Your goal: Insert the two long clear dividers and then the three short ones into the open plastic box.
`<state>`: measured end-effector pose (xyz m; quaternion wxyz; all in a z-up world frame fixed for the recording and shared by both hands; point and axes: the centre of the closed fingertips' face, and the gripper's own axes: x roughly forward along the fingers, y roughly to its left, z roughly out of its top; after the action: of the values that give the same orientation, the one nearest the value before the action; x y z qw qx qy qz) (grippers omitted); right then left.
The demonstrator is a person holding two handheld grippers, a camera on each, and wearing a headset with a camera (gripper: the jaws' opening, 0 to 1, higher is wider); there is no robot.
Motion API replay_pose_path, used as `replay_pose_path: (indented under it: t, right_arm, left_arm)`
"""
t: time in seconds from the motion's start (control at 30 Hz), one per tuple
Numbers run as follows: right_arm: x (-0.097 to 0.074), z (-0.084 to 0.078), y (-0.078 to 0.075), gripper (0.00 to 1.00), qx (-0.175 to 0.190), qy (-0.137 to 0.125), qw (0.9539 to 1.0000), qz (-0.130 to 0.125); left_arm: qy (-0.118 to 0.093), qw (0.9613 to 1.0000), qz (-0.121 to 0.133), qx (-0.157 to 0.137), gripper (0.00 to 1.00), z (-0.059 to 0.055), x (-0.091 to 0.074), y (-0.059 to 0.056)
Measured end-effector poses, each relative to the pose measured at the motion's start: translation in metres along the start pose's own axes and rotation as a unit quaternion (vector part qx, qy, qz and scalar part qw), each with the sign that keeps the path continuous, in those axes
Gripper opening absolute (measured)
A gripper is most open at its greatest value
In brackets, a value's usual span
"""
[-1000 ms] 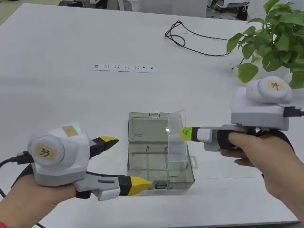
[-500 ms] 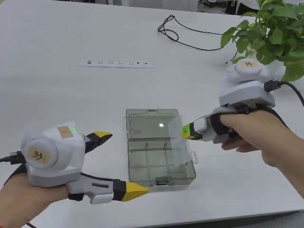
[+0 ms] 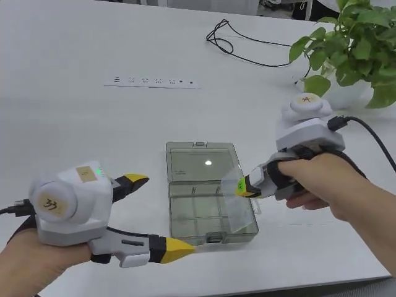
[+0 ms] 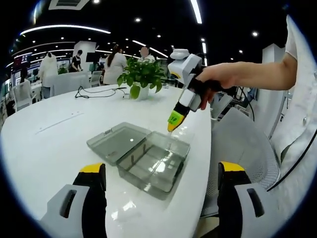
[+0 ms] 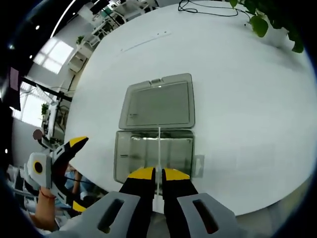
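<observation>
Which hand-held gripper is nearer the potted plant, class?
Right. The right hand-held gripper is at the open box edge facing the potted plant; the left hand-held gripper beyond the opposite edge.

My divider [image 3: 234,192] is so clear I can barely trace its edges over the box [image 3: 192,234]. The plant [image 3: 356,43] runs off the right edge; marks on the white strip [image 3: 151,81] are too small to read.

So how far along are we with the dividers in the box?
The box lies open, lid folded back flat. In hand: the right claw is shut on one clear divider, held edge-on above the box, not yet seated. Lines show inside, but I cannot tell seated dividers from moulded slots. The left claw hangs open beside the box. Left: seat this one, then the rest.
</observation>
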<state>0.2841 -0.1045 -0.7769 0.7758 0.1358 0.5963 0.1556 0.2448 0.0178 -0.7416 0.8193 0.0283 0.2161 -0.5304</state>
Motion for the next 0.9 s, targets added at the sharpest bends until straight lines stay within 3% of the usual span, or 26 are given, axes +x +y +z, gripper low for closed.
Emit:
replay_pose_path:
  t: [0.43,0.63,0.9]
  right_arm:
    - [0.008,-0.005,-0.004,0.06,0.011,-0.004,0.9999,-0.009]
    - [0.008,-0.015,0.003,0.06,0.019,-0.007,0.9998,-0.01]
    - [0.012,-0.01,-0.006,0.06,0.022,-0.012,0.9996,-0.013]
  left_arm:
    - [-0.007,0.9999,0.003,-0.009,0.95,-0.001,0.001,0.003]
    - [-0.006,0.9999,0.003,-0.011,0.95,-0.001,0.002,0.003]
    - [-0.007,0.9999,0.001,-0.015,0.95,-0.001,0.005,0.003]
